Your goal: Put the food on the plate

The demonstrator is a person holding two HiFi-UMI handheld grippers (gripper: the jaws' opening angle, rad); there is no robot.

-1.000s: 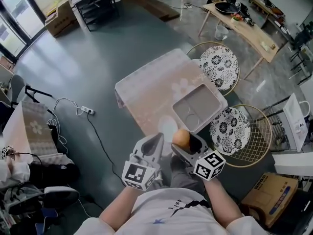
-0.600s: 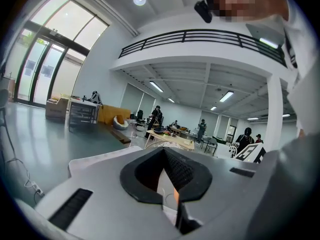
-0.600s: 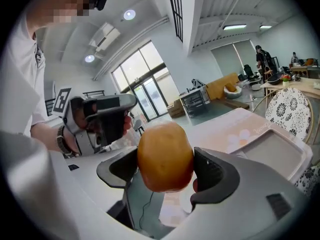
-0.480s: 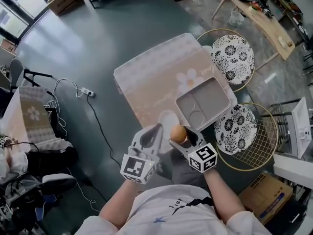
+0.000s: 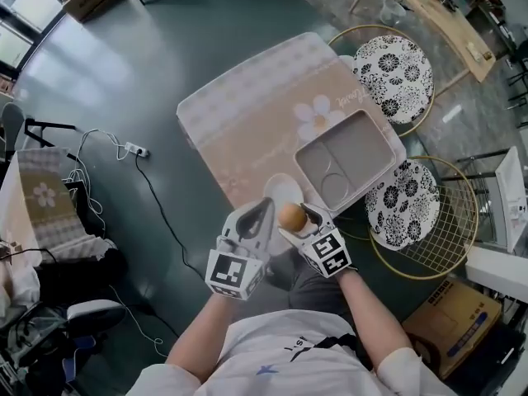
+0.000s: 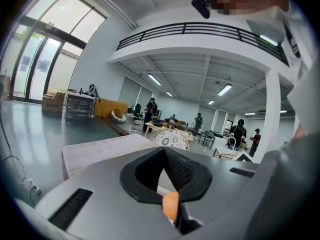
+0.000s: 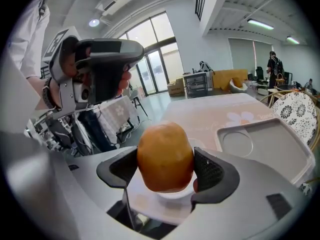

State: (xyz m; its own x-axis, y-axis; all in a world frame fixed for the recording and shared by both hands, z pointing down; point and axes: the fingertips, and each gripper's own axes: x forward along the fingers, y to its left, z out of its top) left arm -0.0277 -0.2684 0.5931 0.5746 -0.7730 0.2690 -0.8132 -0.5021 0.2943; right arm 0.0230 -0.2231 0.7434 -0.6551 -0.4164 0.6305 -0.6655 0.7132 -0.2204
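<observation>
A round orange-brown piece of food (image 5: 290, 216) (image 7: 165, 156) is clamped between the pads of my right gripper (image 5: 291, 219) (image 7: 165, 165). It hangs just over the near edge of a small white plate (image 5: 279, 190) (image 7: 167, 196) on the pink flowered tablecloth (image 5: 247, 122). My left gripper (image 5: 262, 208) (image 6: 165, 154) sits close on the left of the food, jaws shut with nothing between them. A sliver of the food (image 6: 171, 207) shows below its jaws. In the right gripper view a hand holds the left gripper (image 7: 102, 59) at upper left.
A grey compartment tray (image 5: 351, 143) (image 7: 280, 149) lies on the table's right part, beyond the plate. Two wire stools with black-and-white flowered seats (image 5: 394, 79) (image 5: 404, 213) stand to the right. A cable and power strip (image 5: 132, 149) lie on the floor at left.
The head camera has swung, so the table sits higher and more to the left. My right gripper has kept the food and drawn in closer to the left gripper.
</observation>
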